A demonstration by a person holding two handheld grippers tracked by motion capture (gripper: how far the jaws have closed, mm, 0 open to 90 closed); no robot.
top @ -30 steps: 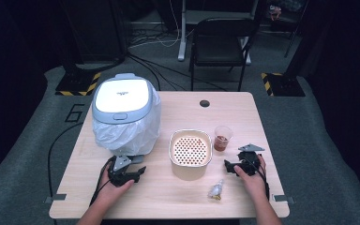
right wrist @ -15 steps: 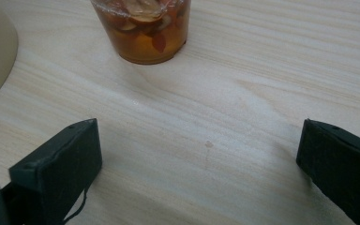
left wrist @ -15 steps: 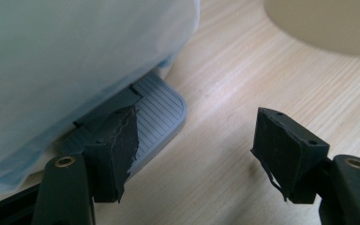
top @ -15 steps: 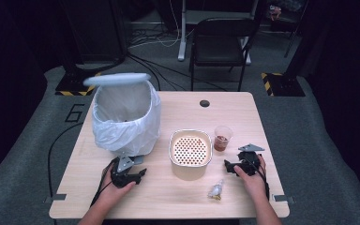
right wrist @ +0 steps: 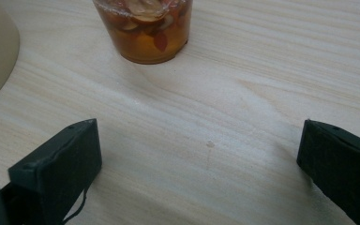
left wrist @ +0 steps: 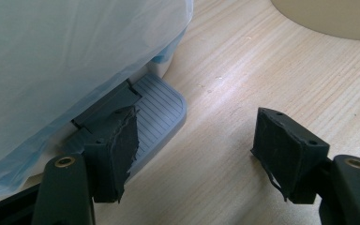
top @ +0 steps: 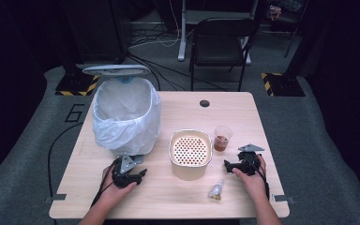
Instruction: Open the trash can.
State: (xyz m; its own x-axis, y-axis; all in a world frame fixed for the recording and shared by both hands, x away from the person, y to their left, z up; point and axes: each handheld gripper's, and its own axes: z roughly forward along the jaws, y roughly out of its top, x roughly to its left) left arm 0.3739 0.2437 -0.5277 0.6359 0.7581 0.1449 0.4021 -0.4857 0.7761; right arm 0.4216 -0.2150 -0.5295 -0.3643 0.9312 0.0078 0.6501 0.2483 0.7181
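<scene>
A pedal bin (top: 126,115) lined with a white bag stands at the table's left, its lid (top: 116,70) tipped up and back. My left gripper (top: 138,174) sits just in front of the bin, open. In the left gripper view the gripper (left wrist: 197,140) has one jaw resting on the bin's grey ribbed pedal (left wrist: 157,110), with bare wood between the jaws. My right gripper (top: 228,165) rests on the table at the right, also open. In the right gripper view the gripper (right wrist: 199,159) faces a clear cup (right wrist: 143,28) of brown liquid with fruit pieces, a short way off.
A beige round container (top: 191,152) with a perforated insert stands mid-table between the grippers. The cup (top: 222,138) is just right of it. A small crumpled wrapper (top: 215,190) lies near the front edge. A black chair (top: 220,42) stands beyond the table.
The bin's lid has swung from shut to fully open, showing the white liner inside. Both grippers have stayed almost where they were.
</scene>
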